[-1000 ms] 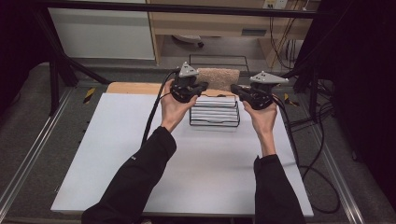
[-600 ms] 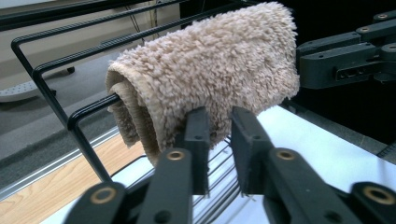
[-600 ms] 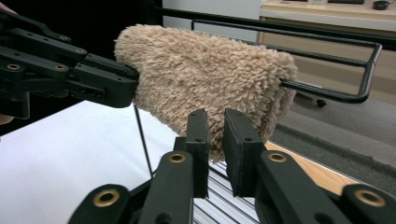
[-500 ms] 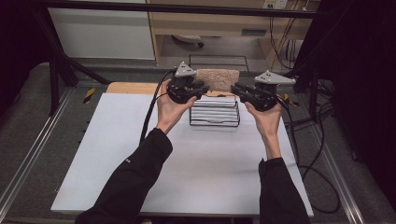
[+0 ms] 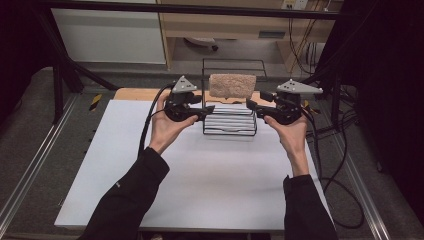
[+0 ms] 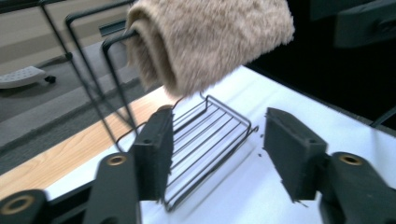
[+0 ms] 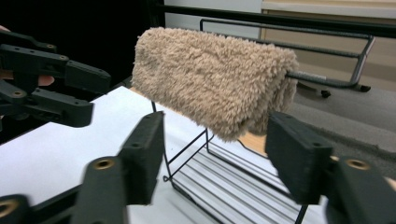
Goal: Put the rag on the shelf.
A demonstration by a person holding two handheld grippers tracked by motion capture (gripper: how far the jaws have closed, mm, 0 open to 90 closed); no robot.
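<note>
A folded beige fluffy towel (image 5: 232, 85) hangs over the top bar of a black wire rack (image 5: 230, 125) at the back middle of the white table. My left gripper (image 5: 209, 108) is just left of the rack, below the towel's left end, and my right gripper (image 5: 250, 104) is just right of it. Both have just been opening their jaws and hold nothing. In the left gripper view the towel (image 6: 210, 42) hangs above and beyond my open left gripper (image 6: 217, 154). In the right gripper view the towel (image 7: 215, 88) sits beyond my open right gripper (image 7: 217, 158), with the left gripper (image 7: 65, 88) at the far side.
The white table top (image 5: 200, 190) stretches toward the person. A wooden strip (image 5: 135, 94) runs along its back edge. Cables (image 5: 340, 165) trail off the right side. A white cabinet (image 5: 110, 35) and shelving stand behind the table.
Both grippers have let go of the towel's ends and drawn outward, the left one to the left, the right one to the right, jaws now apart. The towel stays draped on the rack.
</note>
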